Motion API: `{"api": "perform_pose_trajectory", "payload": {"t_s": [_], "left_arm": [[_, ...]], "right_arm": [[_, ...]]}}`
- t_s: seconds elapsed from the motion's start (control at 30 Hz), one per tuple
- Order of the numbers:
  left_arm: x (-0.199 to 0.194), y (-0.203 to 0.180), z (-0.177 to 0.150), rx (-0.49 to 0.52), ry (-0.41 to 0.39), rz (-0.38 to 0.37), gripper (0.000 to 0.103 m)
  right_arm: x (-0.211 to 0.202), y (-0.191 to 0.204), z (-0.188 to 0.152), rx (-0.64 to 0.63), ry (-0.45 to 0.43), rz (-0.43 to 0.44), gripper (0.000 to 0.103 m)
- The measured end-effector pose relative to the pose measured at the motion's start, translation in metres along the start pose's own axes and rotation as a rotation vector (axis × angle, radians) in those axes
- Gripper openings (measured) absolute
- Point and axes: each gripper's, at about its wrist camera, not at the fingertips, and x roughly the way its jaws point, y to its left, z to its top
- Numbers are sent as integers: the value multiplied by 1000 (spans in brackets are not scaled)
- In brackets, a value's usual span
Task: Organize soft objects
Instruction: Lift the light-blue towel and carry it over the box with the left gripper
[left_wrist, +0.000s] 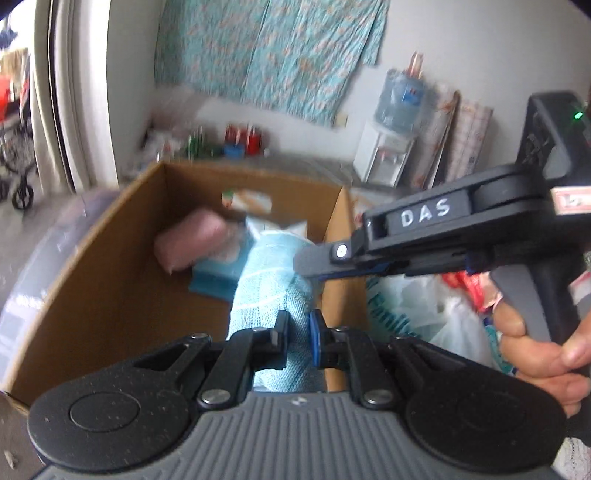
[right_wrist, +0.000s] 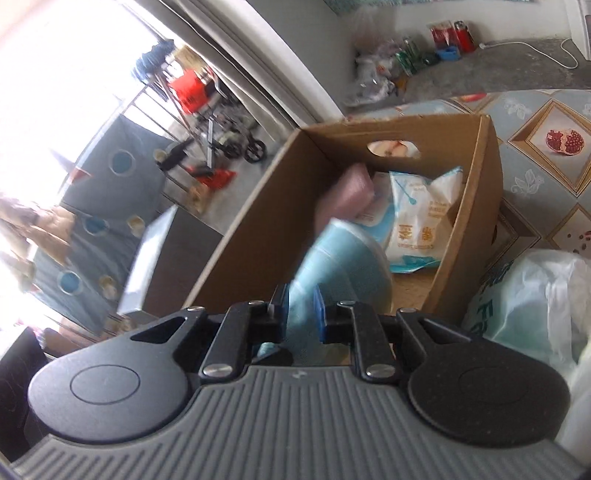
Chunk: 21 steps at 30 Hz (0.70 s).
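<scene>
A rolled light-blue towel (left_wrist: 269, 284) hangs over the open cardboard box (left_wrist: 110, 266), held at both ends. My left gripper (left_wrist: 298, 330) is shut on its near end. My right gripper (left_wrist: 314, 264) reaches in from the right, held by a hand (left_wrist: 535, 343), and pinches the towel's far end. In the right wrist view the right gripper (right_wrist: 301, 314) is shut on the blurred blue towel (right_wrist: 343, 266) above the box (right_wrist: 484, 177). Inside the box lie a pink soft bundle (left_wrist: 192, 240) (right_wrist: 343, 195), a blue tissue pack (left_wrist: 218, 275) and a white wipes pack (right_wrist: 417, 221).
White plastic bags (right_wrist: 535, 295) (left_wrist: 424, 310) lie right of the box on a patterned tablecloth (right_wrist: 546, 177). A water dispenser (left_wrist: 388, 147) and bottles (left_wrist: 243, 142) stand by the far wall. A doorway and a wheeled cart (right_wrist: 236, 144) are on the left.
</scene>
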Motion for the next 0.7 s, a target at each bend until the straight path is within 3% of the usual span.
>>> {"api": "perform_pose_trajectory", "payload": {"t_s": [0.17, 0.33, 0.43, 0.57, 0.7], "left_arm": [[48, 21, -3, -28, 121, -1, 12], [63, 28, -14, -31, 173, -13, 12], [67, 36, -4, -69, 179, -29, 12], [54, 49, 25, -132, 98, -29, 11], [28, 43, 43, -97, -47, -46, 9]], "right_arm": [[7, -11, 5, -91, -12, -92, 16], [-10, -37, 11, -36, -59, -59, 16], [-20, -50, 10, 0, -77, -55, 16], [-33, -65, 7, 34, -98, -53, 16], [-40, -74, 5, 54, -112, -42, 16]]}}
